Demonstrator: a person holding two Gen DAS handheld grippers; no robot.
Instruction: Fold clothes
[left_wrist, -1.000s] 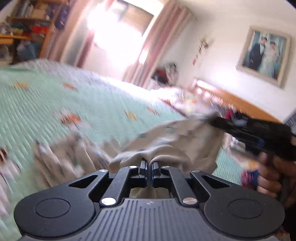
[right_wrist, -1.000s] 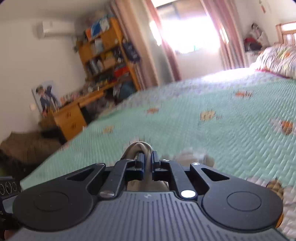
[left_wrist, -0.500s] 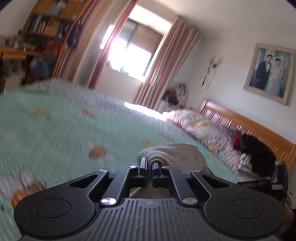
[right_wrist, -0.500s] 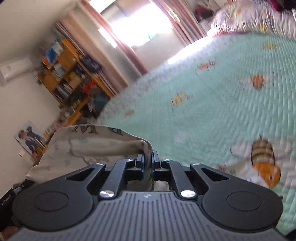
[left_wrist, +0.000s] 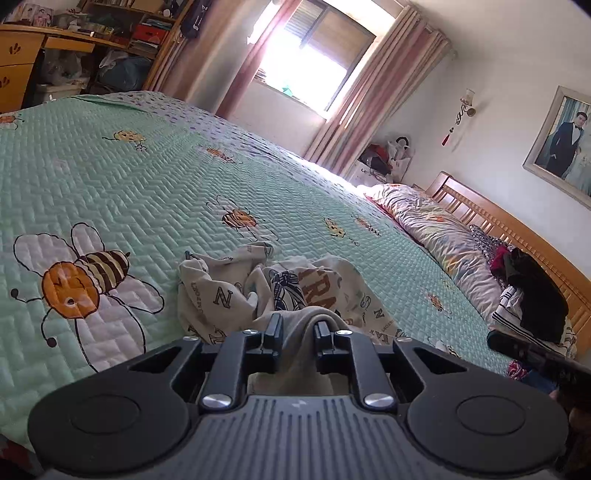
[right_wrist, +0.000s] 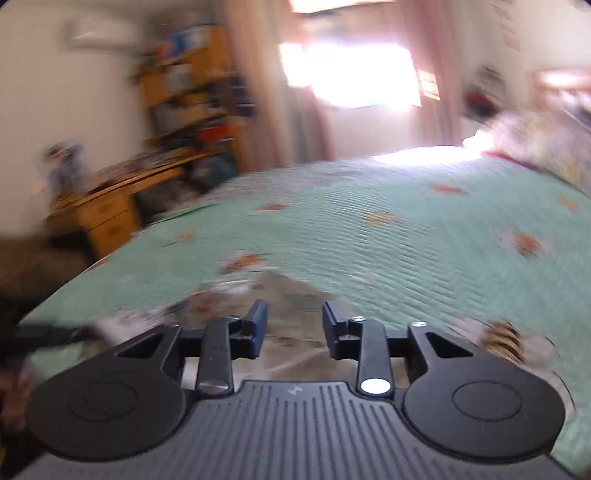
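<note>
A bed covered by a mint-green quilted bedspread (left_wrist: 155, 177) printed with cartoon bees fills both views. At its far side a bright window (left_wrist: 317, 62) is framed by striped pink curtains; to the far left a wooden desk and cluttered shelves (left_wrist: 92, 33) are seen, and on the right a wooden headboard (left_wrist: 517, 229), a rolled floral duvet (left_wrist: 443, 236), dark clothes piled on it, and a framed portrait (left_wrist: 561, 144) on the wall.

A cream garment (left_wrist: 280, 288) printed with letters lies crumpled on the near part of the bedspread. A fold of it is seen between the fingers of the left gripper (left_wrist: 298, 326), whose jaws have just been opening slightly; the fold fills the narrow gap and is touched by both pads.

The right-wrist view is blurred. The right gripper (right_wrist: 294, 325) has just been opened and is spread wide above the garment, with cloth lying below the gap and neither pad pressing on it.
</note>
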